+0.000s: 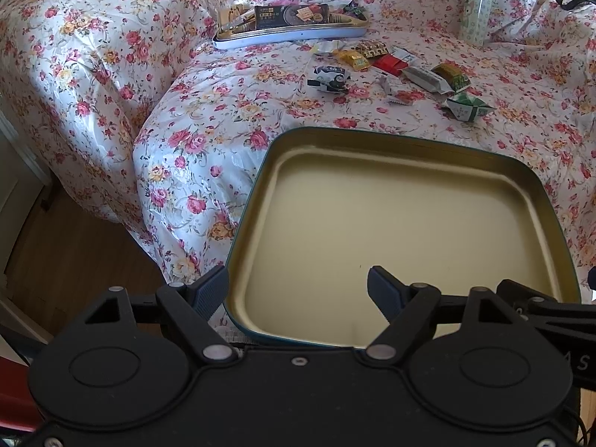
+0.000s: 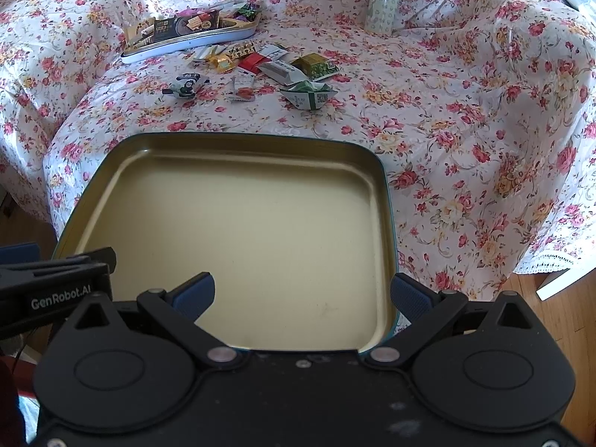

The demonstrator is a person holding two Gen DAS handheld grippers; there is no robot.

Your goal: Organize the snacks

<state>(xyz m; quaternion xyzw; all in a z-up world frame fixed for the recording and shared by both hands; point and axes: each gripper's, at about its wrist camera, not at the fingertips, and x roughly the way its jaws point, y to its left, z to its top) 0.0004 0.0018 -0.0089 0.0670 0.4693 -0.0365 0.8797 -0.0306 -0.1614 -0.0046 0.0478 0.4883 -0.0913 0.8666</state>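
Fingers of the left gripper (image 1: 298, 292) are seen spread wide at the bottom of the left wrist view, straddling the lower left corner of an empty gold-lined tin (image 1: 421, 149); whether either pad touches the rim cannot be told. The right gripper (image 2: 302, 298) is likewise spread, one finger set over the tin (image 2: 246, 141) and the other outside its lower right corner.

A floral cloth (image 1: 186, 119) is draped over the desk, and wooden floor (image 1: 67, 246) is seen at the lower left of the left view. Loose wrapped snacks (image 1: 402, 70) are scattered in the upper middle of the frame, beyond the tin, with a shallow white-rimmed tray (image 1: 290, 35) of more snacks behind them. A pale green bottle (image 1: 476, 7) stands at the upper right, its top cut off in the right view. Print on the wrappers is too small to be read.
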